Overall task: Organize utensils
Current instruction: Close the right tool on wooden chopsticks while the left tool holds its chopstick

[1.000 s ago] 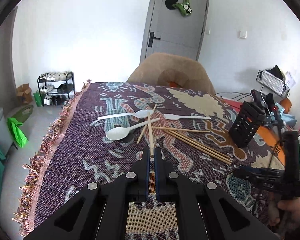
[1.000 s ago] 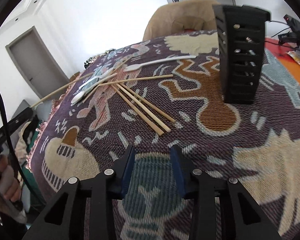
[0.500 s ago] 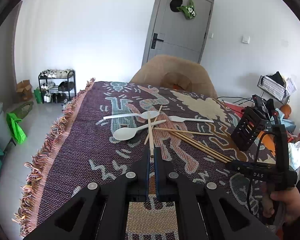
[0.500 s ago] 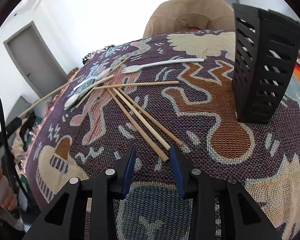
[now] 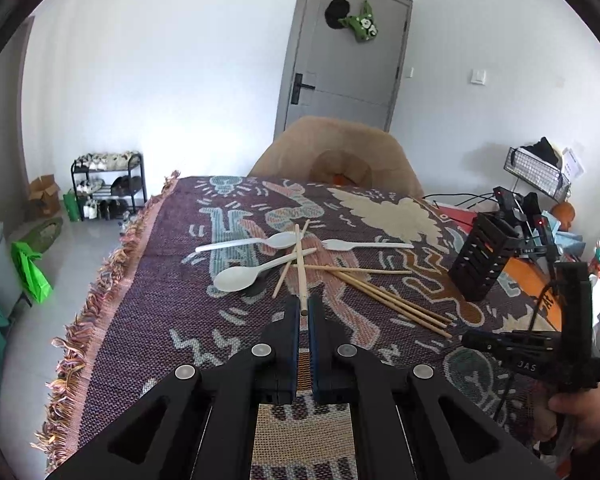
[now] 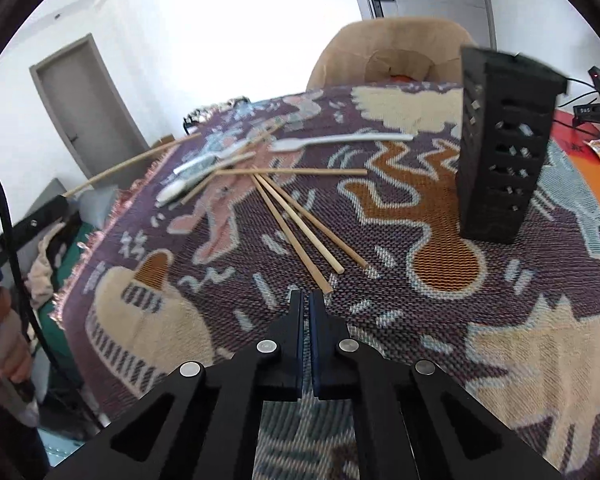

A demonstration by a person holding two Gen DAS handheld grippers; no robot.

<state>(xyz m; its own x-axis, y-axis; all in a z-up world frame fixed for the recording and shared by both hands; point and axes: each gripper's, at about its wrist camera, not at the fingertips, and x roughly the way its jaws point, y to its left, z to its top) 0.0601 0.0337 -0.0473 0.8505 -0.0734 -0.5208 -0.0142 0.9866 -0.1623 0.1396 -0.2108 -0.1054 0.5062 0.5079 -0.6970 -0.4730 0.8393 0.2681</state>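
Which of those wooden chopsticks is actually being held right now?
The chopstick pinched in the left gripper, raised over the spoons. The other chopsticks lie loose on the blanket.

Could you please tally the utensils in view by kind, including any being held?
Wooden chopsticks: 6 (one held in the left gripper)
White spoons: 2
White fork: 1
Total: 9

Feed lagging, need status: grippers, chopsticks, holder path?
Left gripper shut on one chopstick. Right gripper shut, nothing seen in it, beside loose chopsticks. Black holder upright, nothing blocking it.
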